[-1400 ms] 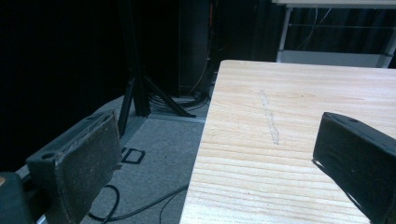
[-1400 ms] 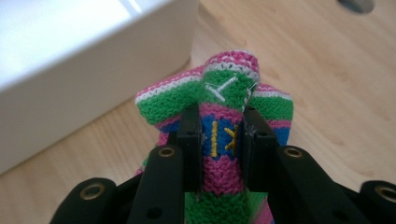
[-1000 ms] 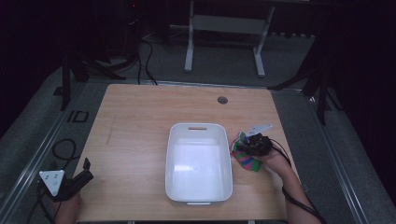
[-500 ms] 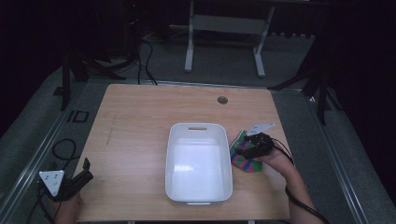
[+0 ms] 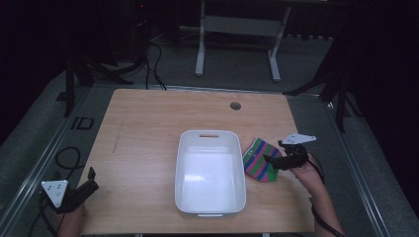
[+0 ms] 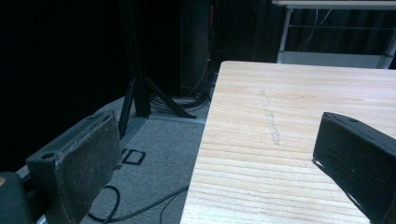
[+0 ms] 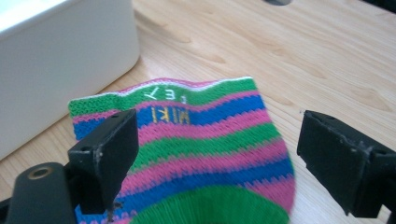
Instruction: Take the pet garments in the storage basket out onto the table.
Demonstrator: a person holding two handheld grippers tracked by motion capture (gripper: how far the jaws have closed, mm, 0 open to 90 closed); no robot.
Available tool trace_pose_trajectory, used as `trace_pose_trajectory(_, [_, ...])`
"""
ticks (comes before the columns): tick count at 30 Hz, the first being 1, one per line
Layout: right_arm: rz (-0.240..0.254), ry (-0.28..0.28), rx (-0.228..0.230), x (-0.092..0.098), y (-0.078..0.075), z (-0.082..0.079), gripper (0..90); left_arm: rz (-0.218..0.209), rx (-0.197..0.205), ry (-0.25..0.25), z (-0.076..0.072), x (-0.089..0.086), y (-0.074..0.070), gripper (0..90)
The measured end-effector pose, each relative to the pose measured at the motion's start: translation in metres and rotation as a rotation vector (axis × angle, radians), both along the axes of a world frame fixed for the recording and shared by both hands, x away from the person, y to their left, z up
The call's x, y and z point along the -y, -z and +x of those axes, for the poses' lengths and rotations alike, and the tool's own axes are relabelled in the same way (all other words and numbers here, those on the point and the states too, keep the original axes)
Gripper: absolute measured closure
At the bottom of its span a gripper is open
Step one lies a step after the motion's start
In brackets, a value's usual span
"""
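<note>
Knit striped sock (image 7: 205, 154), wood-grain table (image 7: 327, 56)

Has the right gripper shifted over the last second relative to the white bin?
Barely. The right gripper stays beside the white bin's right wall, open over the striped sock; at most it has edged slightly towards the bin.

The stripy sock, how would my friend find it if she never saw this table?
Look at the wooden table and find the big white tub in its middle. Just to the right of the tub, beside its wall, lies the sock, with the right gripper open around it. It is the only soft, colourful thing there: pink, green and blue stripes with yellow letters near its cuff.
</note>
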State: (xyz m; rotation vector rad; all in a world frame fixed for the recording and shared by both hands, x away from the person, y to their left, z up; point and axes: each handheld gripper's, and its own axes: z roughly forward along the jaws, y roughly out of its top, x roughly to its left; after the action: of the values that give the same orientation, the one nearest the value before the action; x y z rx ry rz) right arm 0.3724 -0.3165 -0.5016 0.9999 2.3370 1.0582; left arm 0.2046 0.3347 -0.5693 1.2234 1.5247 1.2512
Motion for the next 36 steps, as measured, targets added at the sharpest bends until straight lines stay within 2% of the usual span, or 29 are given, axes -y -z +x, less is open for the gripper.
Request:
trace_pose_trajectory(6, [0.042,0.097,0.080,0.021,0.003,-0.016,12.5,-0.001,0.001,0.000,0.000,0.000,0.000,1.4])
trace_pose_trajectory(10, [0.078,0.185,0.128,0.034,0.009,-0.029,12.7,-0.002,0.002,-0.001,0.000,0.000,0.000,1.4])
trace_pose_trajectory(14, [0.111,0.247,0.131,0.047,0.019,-0.039,12.7,-0.003,0.000,0.000,0.000,0.000,0.000,1.4])
trace_pose_trajectory(21, [0.104,0.301,0.144,0.062,0.032,-0.060,13.1,-0.002,0.002,-0.002,0.000,0.000,0.000,1.4])
trace_pose_trajectory(25, [0.119,0.351,0.158,0.066,0.040,-0.070,13.2,0.000,0.004,-0.004,0.000,0.000,0.000,1.4])
trace_pose_trajectory(29, [0.125,0.393,0.195,0.069,0.047,-0.081,13.3,-0.001,0.003,-0.002,0.000,0.000,0.000,1.4])
trace_pose_trajectory(33, [0.173,0.448,0.230,0.075,0.050,-0.094,13.5,-0.001,0.003,-0.002,0.000,0.000,0.000,1.4])
trace_pose_trajectory(36, [0.184,0.475,0.255,0.078,0.052,-0.102,13.5,0.001,0.003,-0.001,0.000,0.000,0.000,1.4])
